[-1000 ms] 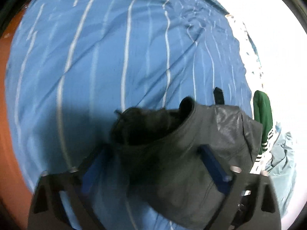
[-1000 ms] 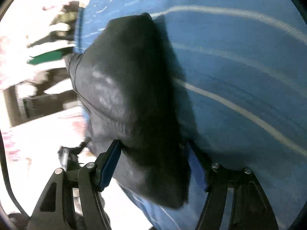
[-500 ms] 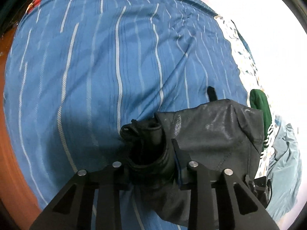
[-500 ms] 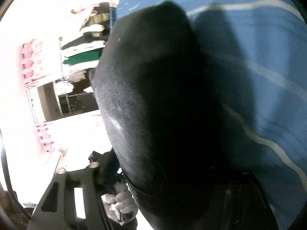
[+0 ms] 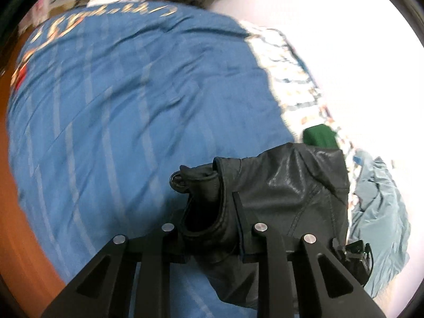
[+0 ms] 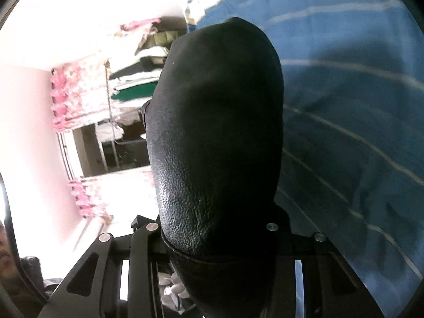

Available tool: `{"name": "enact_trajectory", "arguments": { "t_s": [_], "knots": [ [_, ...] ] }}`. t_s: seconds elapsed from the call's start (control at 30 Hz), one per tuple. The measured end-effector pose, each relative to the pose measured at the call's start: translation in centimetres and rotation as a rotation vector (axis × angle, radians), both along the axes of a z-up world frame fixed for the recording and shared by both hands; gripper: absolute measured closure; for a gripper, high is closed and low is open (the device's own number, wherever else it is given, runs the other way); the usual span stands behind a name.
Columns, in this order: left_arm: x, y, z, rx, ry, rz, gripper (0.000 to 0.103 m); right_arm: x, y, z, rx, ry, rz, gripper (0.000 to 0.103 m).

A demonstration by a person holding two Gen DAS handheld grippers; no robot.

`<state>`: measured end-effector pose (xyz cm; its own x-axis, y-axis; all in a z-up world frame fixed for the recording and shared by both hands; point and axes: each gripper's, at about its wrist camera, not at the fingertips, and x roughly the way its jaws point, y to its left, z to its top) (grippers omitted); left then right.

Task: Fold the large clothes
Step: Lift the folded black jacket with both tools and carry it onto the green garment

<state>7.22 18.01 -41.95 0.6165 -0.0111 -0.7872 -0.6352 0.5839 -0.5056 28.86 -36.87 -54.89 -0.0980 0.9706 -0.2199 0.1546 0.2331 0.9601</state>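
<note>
Blue striped bedspread [image 5: 111, 122] lies blurred; both closing grippers [image 5: 209, 228] [image 6: 212, 238] pinch black leather jacket [image 5: 286, 190], fingertips apparently hidden.

Open bed ahead, clutter along its right edge

The striped blue bedspread [image 5: 127, 122] lies bare ahead and left; a green garment [image 5: 319, 135] and a pale blue garment [image 5: 381, 212] crowd the right edge, and the black leather jacket [image 6: 217, 132] blocks the right claw's forward view.

one black leather jacket [image 5: 288, 185], one blue striped bedspread [image 5: 127, 100], one green garment [image 5: 319, 135] far right, one pale blue garment [image 5: 381, 220] near right, two tools.
</note>
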Motion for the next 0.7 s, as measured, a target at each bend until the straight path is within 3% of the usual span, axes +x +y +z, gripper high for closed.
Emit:
{"name": "enact_trajectory", "arguments": {
  "t_s": [0.27,0.53,0.7],
  "knots": [
    [15.5,-2.4,3.9,0.035,-0.119,-0.169,0.083,8.7,-5.0,5.4,0.011,-0.051,-0.145,0.062],
    [35.4,-7.3,5.5,0.02,-0.228,-0.297,0.083,23.5,-12.5,9.7,-0.007,-0.154,-0.296,0.062],
    [46.2,-9.5,4.1,0.0,-0.25,-0.355,0.083,32.7,-16.5,10.4,-0.025,-0.191,-0.359,0.062]
  ]
}}
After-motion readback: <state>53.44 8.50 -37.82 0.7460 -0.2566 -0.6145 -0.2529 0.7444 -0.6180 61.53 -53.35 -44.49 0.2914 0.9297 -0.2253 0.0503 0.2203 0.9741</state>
